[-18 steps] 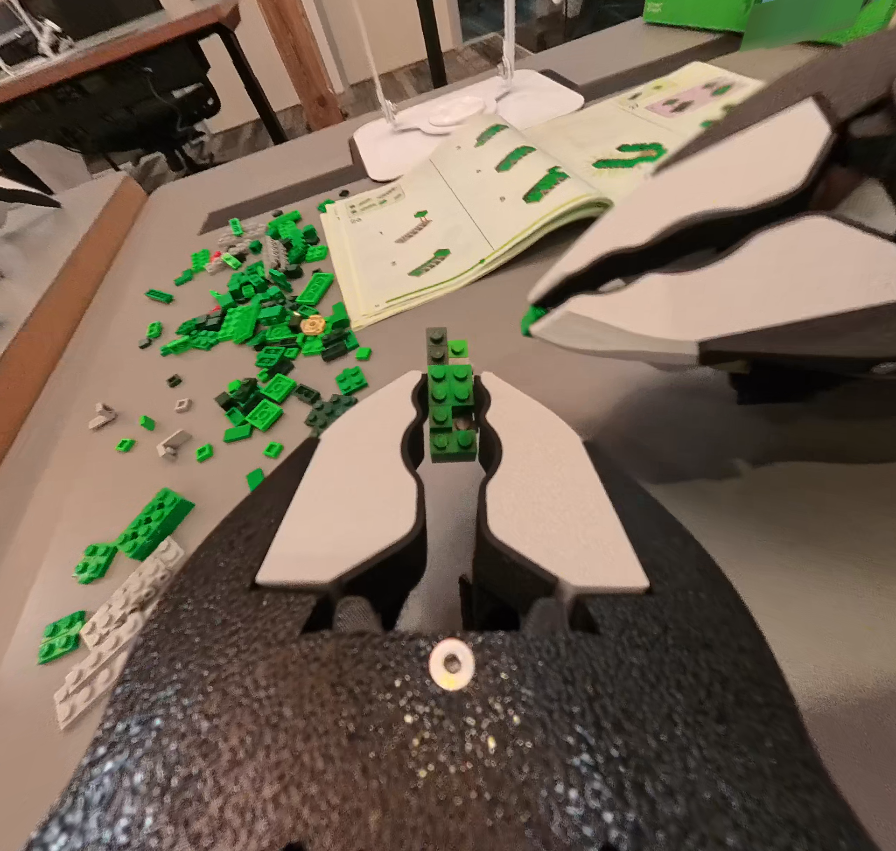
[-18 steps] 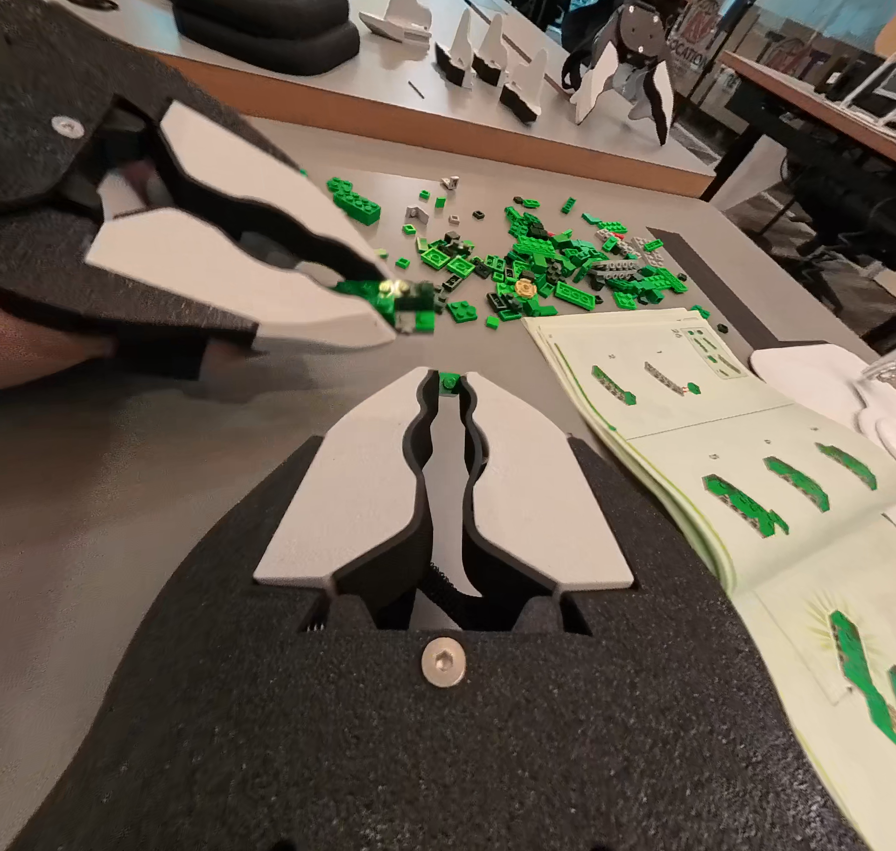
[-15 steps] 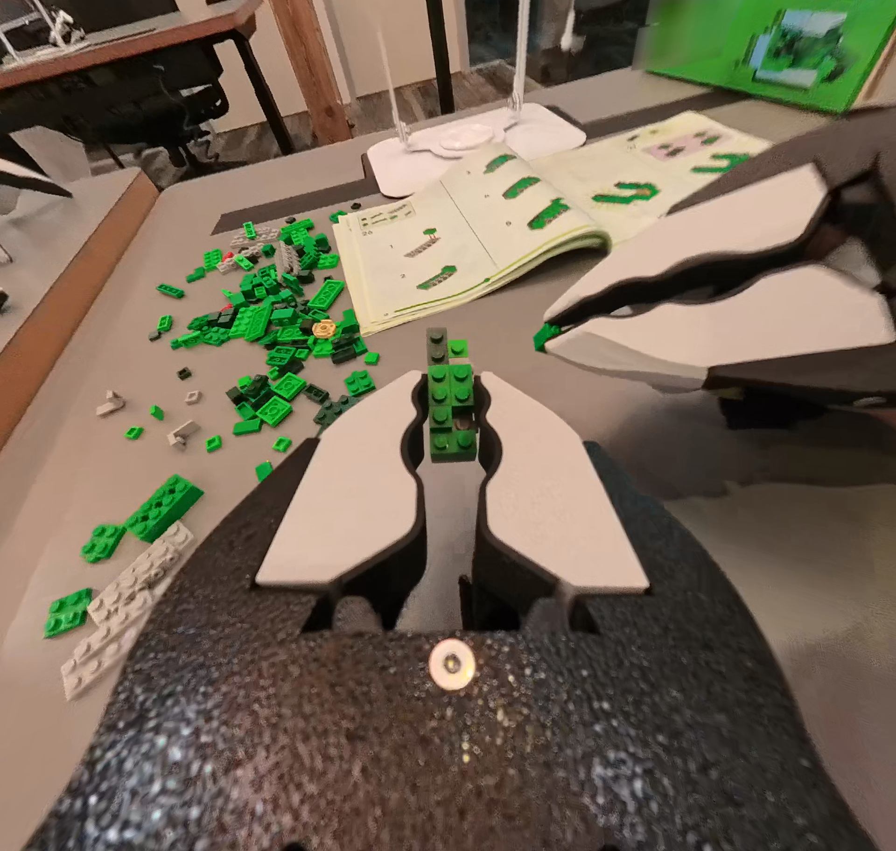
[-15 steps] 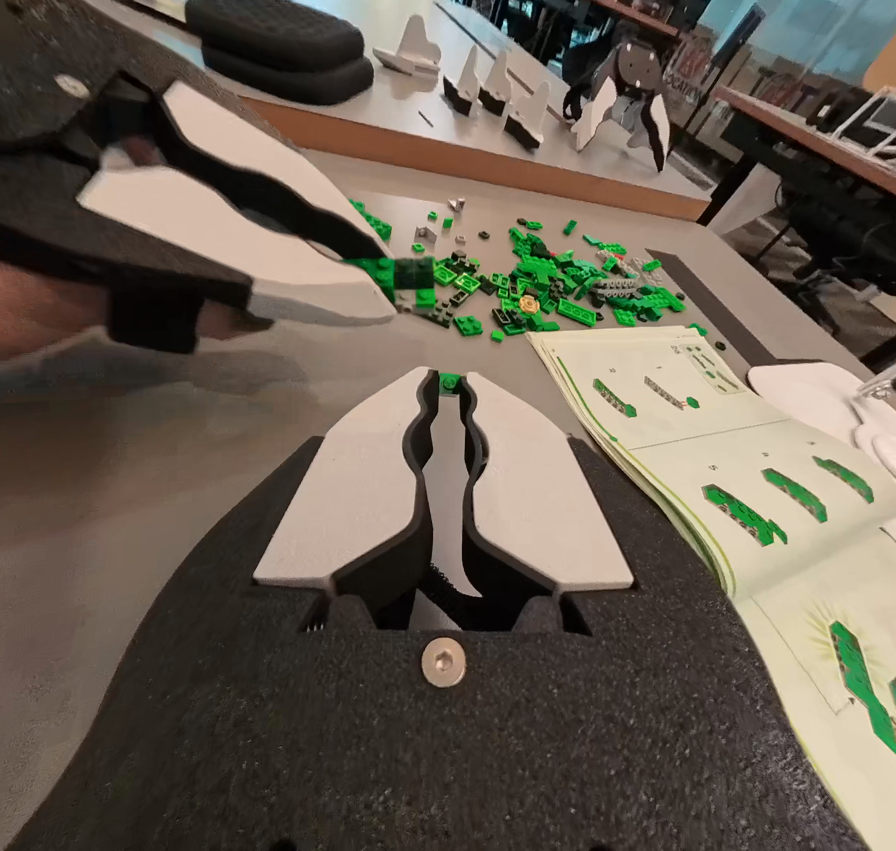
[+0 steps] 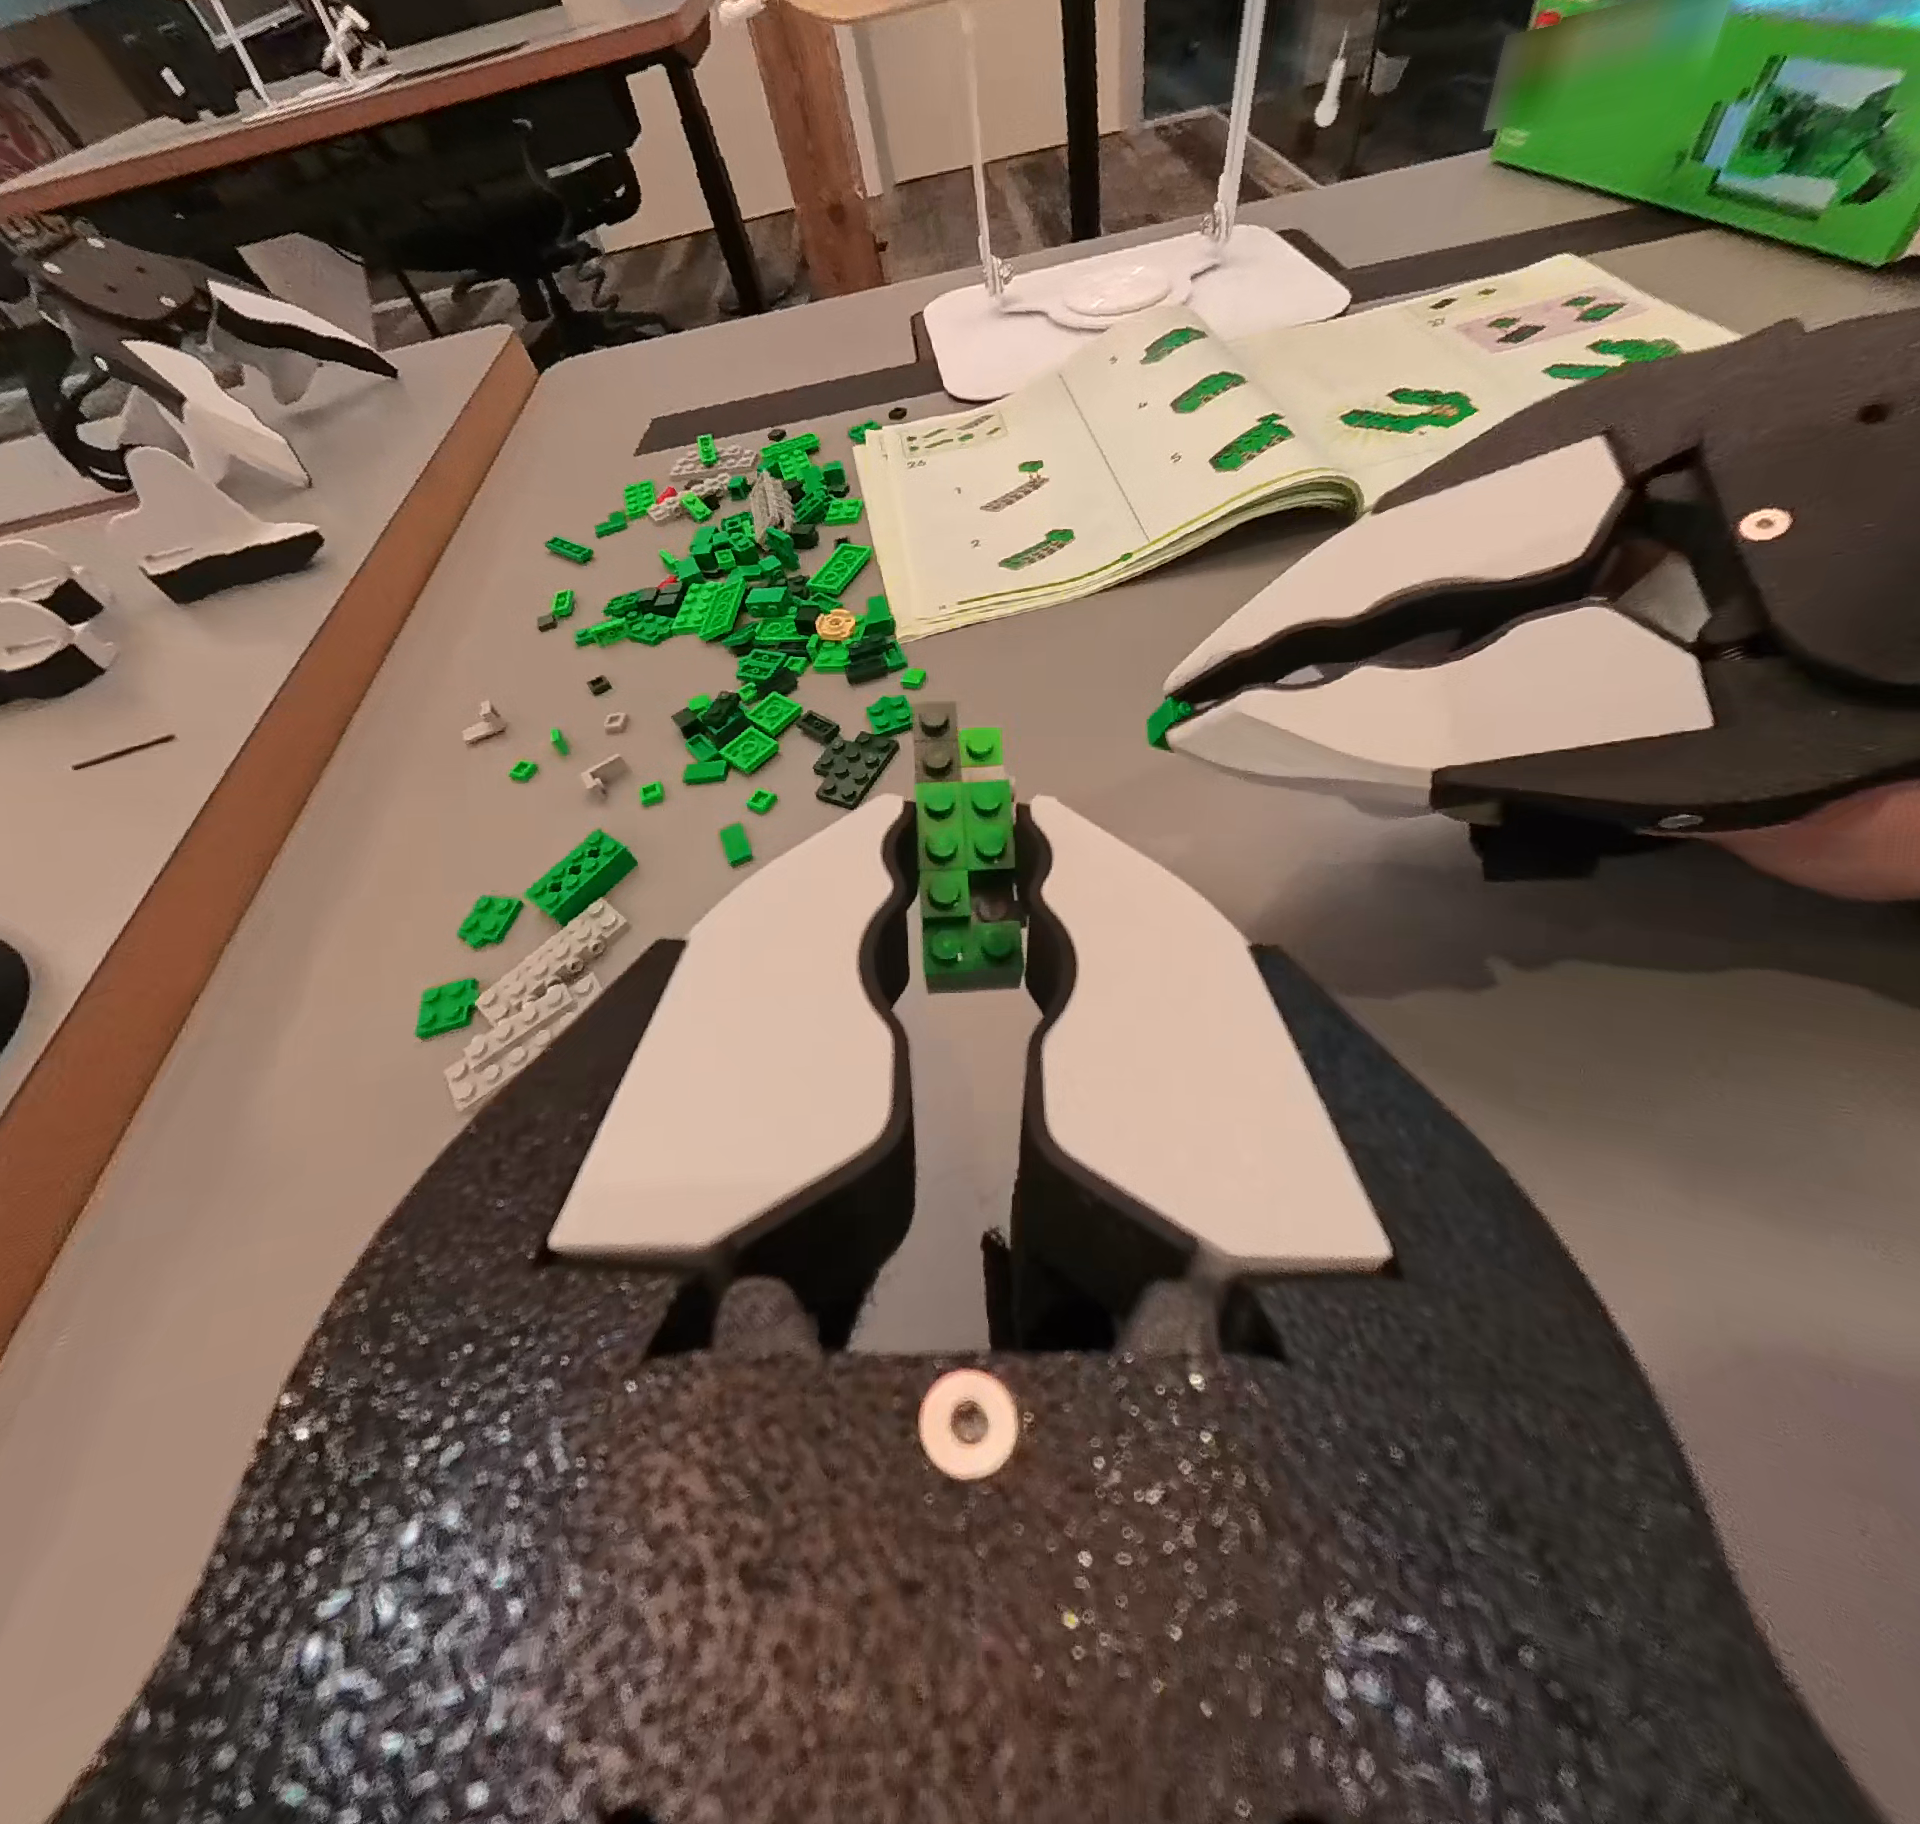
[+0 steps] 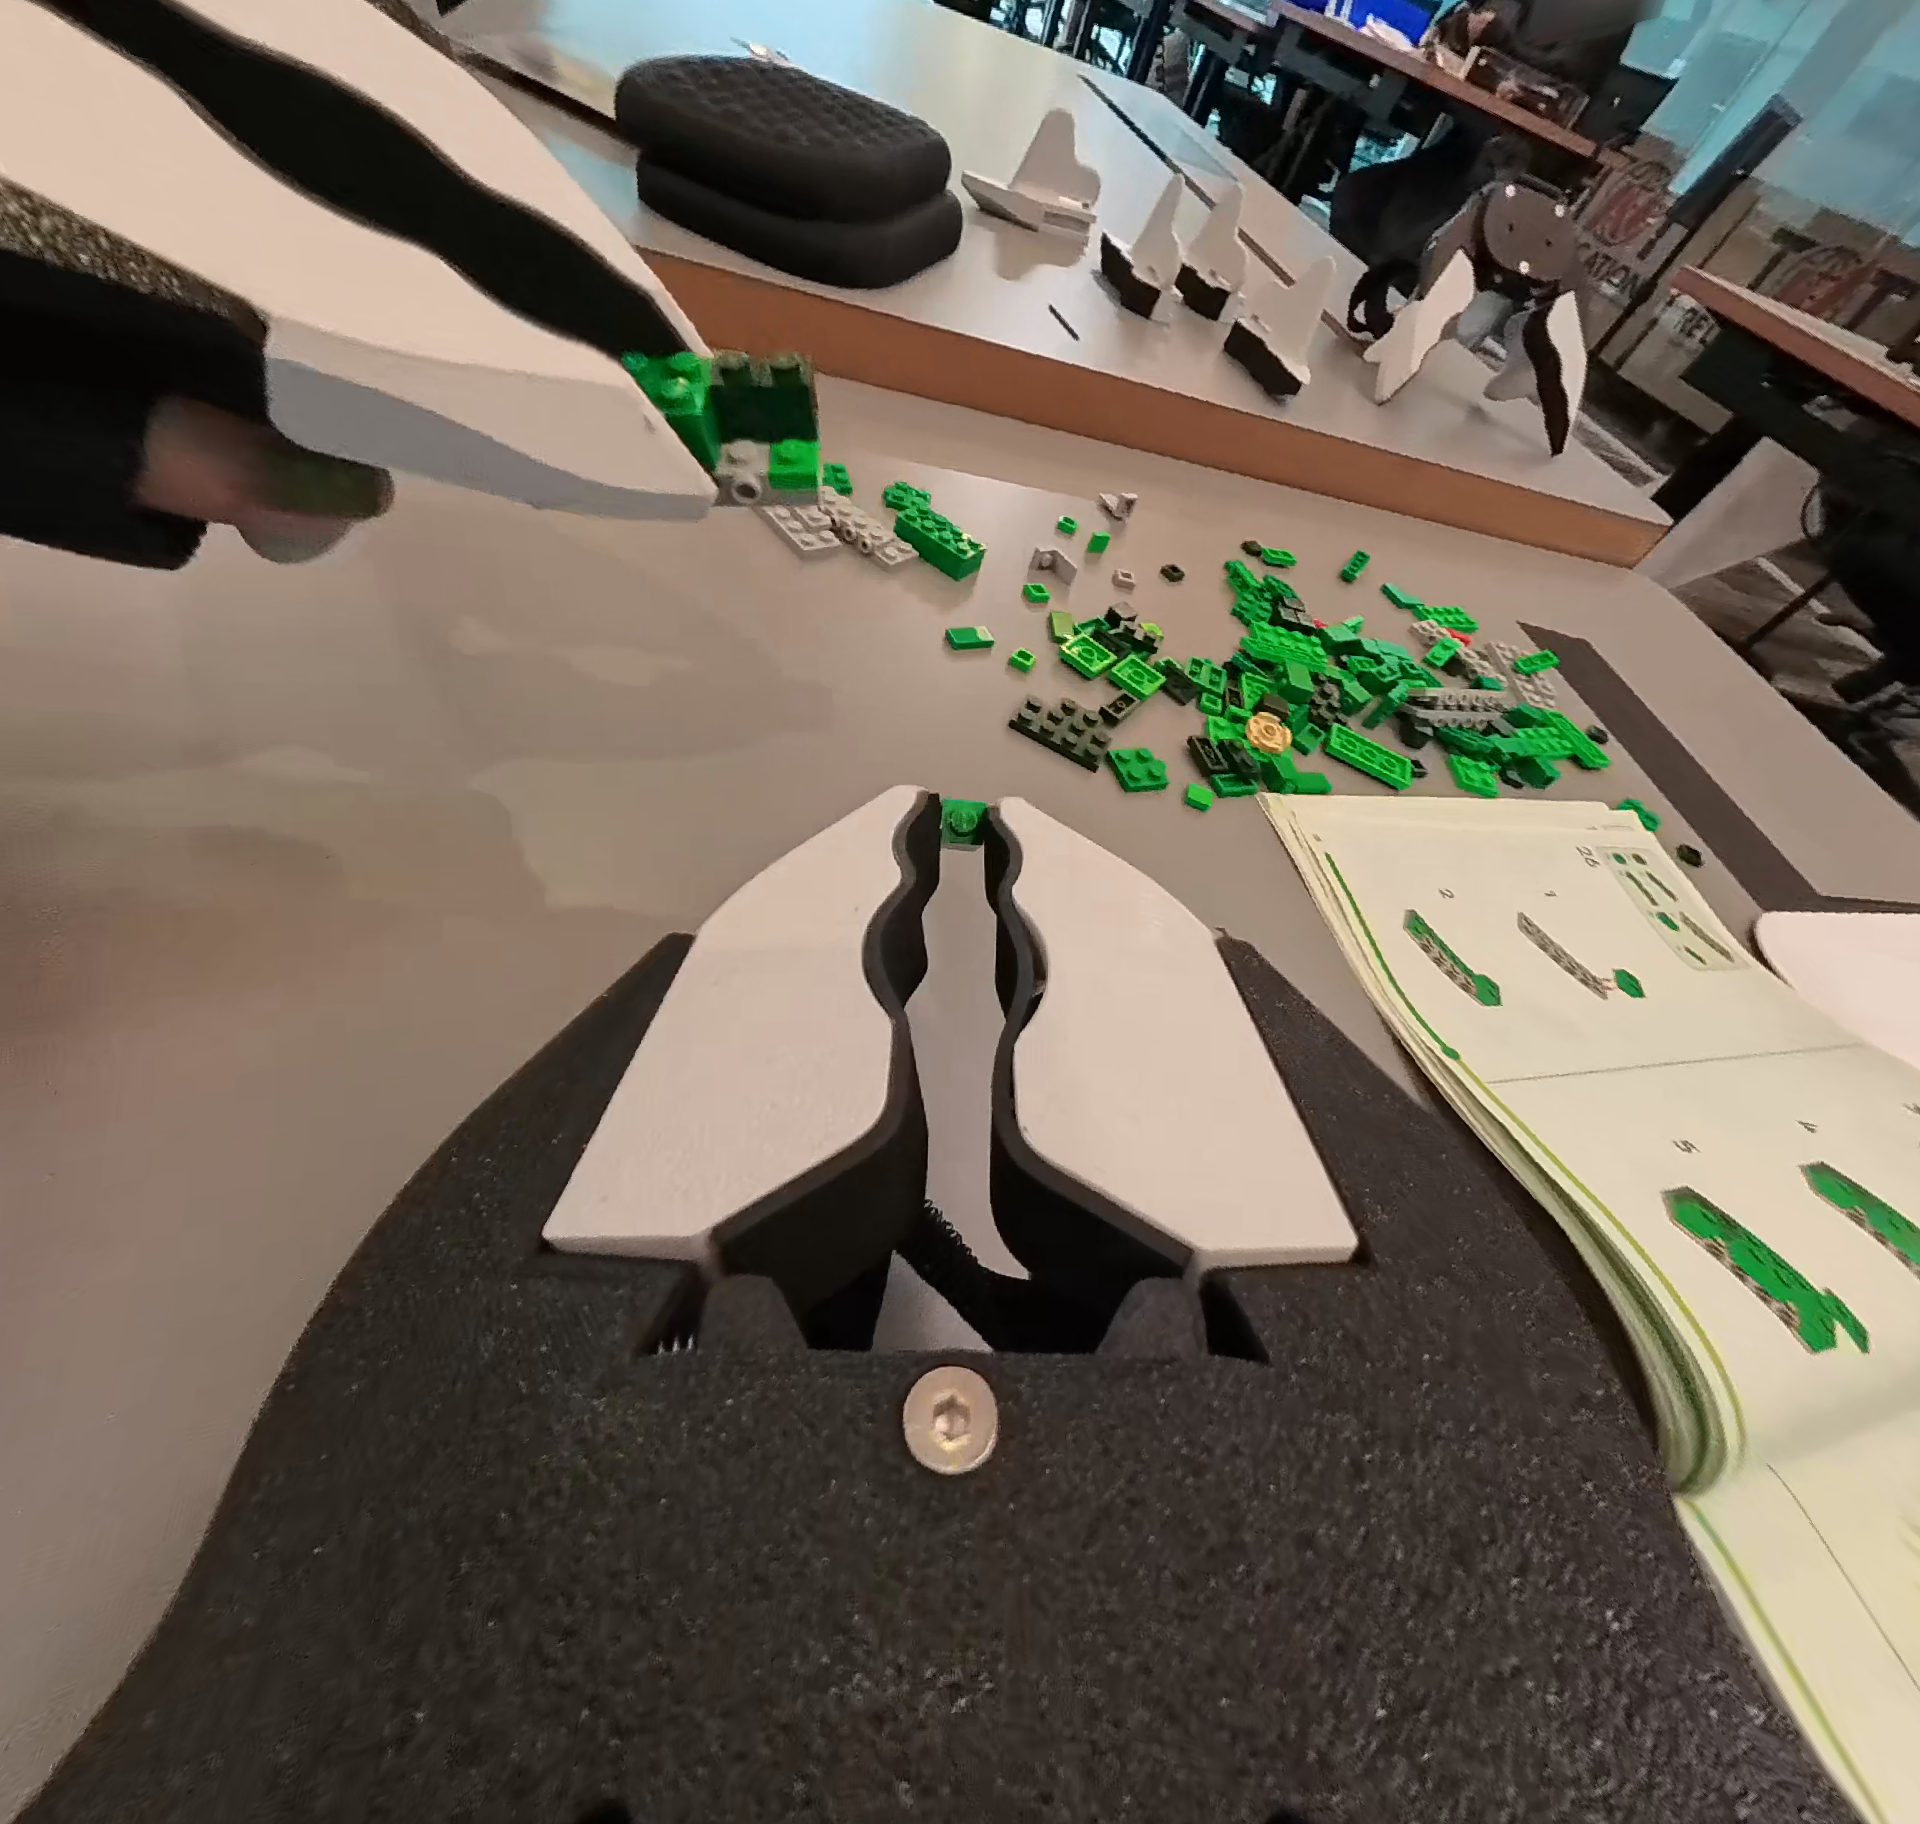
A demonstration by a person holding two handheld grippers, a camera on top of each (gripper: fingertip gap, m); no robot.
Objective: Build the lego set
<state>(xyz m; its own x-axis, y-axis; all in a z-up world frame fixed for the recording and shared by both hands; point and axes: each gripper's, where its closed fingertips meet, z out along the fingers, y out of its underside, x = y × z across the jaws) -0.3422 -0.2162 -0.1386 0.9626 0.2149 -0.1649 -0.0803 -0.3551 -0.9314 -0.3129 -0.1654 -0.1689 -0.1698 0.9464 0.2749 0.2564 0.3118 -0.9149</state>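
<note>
My left gripper is shut on a partly built green and grey lego assembly, held above the grey table; the assembly also shows at the left gripper's tips in the right wrist view. My right gripper is shut on a small green lego piece. In the left wrist view the right gripper comes in from the right, its small green piece a short way right of the assembly, not touching it. A pile of loose green bricks lies on the table beyond.
An open instruction booklet lies right of the pile, also in the right wrist view. A white lamp base and a green box stand behind it. Grey plates lie at left. A side table holds spare gripper fingers. My hands' fingertips stand some 7 centimeters from each other.
Both grippers have risen and drawn back from the table, each keeping its hold. The left gripper with the assembly now sits higher and farther left in the right wrist view.
</note>
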